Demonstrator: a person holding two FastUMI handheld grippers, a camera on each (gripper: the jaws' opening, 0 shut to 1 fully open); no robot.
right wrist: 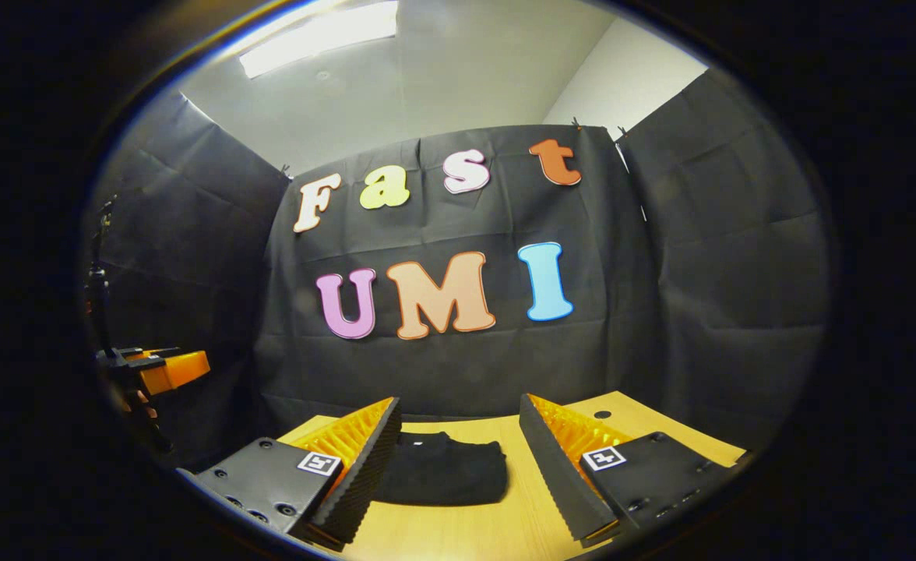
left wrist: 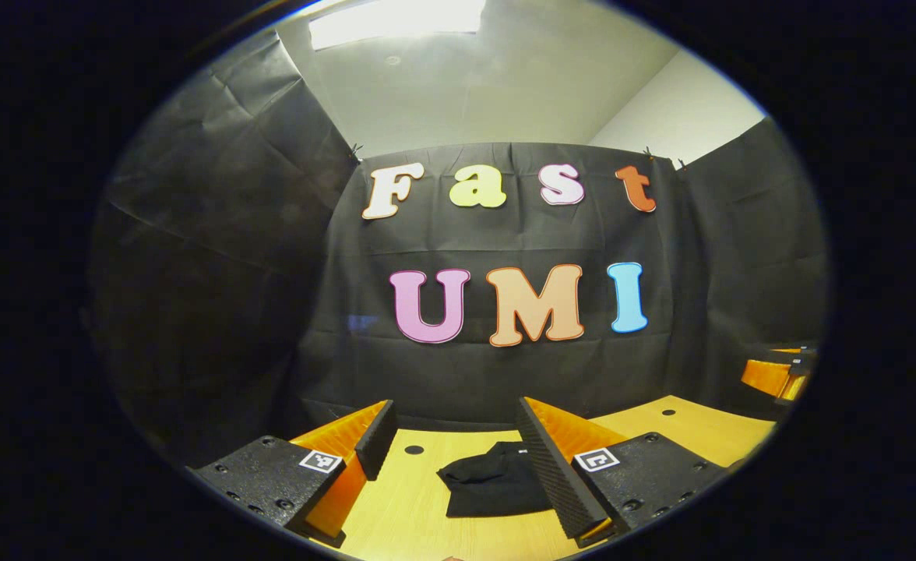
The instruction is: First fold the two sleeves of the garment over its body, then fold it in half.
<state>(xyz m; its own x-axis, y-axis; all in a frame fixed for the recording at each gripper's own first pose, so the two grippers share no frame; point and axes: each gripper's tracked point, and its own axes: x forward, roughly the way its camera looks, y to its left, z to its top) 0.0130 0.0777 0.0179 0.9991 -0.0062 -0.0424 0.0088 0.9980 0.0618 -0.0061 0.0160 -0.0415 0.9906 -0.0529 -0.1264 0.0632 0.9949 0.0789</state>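
Left hand-held gripper (left wrist: 450,460) wide, empty; right hand-held gripper (right wrist: 458,460) likewise, both above table (left wrist: 692,425). Black garment (left wrist: 493,487) lies bunched mid-table, apart from fingers. Judged soft, light, limp: pinch at edge or corner.

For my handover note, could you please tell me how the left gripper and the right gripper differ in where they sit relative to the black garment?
The left gripper has the garment toward its right finger, whereas the right gripper has it by its left finger. The left sees it rumpled; the right sees a neater fold. Both are open, above the wooden table, holding nothing.
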